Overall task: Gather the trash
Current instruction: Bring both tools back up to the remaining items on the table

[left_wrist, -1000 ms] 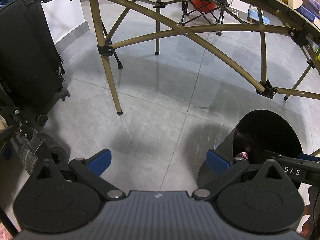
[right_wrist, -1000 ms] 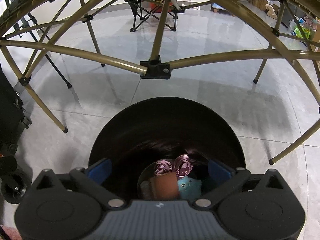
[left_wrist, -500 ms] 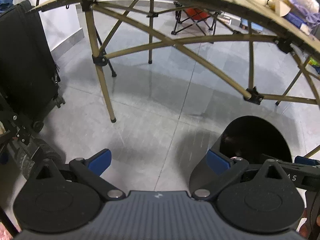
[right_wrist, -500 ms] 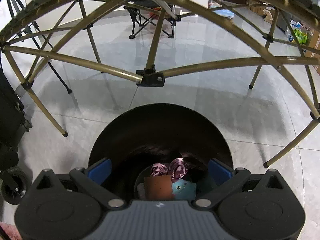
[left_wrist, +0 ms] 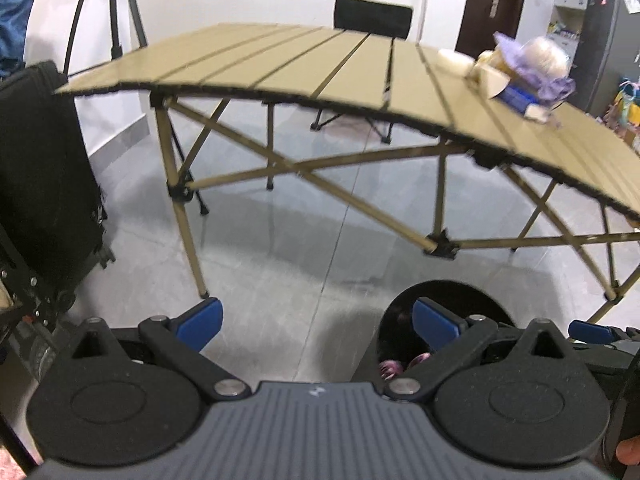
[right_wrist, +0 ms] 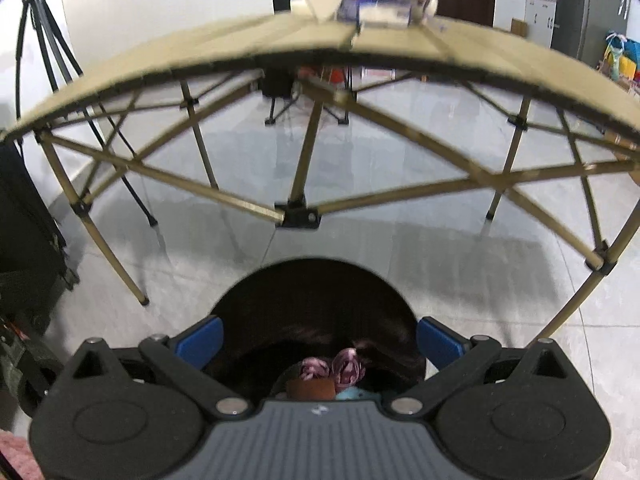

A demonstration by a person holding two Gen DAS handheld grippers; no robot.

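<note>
Both cameras have risen since a second ago: then I saw only the underside and crossed legs of the folding table point(left_wrist: 304, 68), and its tan slatted top is now in sight. My left gripper point(left_wrist: 316, 322) hangs over grey floor tiles with its blue-tipped jaws spread wide and nothing between them. My right gripper point(right_wrist: 320, 340) is likewise wide open and empty, poised above the mouth of the black trash bin point(right_wrist: 316, 300), which stands on the floor just in front of the table. Down in the bin lie two purple wrappers point(right_wrist: 334, 368), a brown piece point(right_wrist: 310, 390) and something teal point(right_wrist: 352, 394). On the far right part of the tabletop sits the remaining pile of trash point(left_wrist: 516, 70): a purple-and-white crumpled bag, a pale carton and a blue box, blurred in both views. A black suitcase point(left_wrist: 40, 184) stands at left, and a tripod point(left_wrist: 120, 12) by the wall.
</note>
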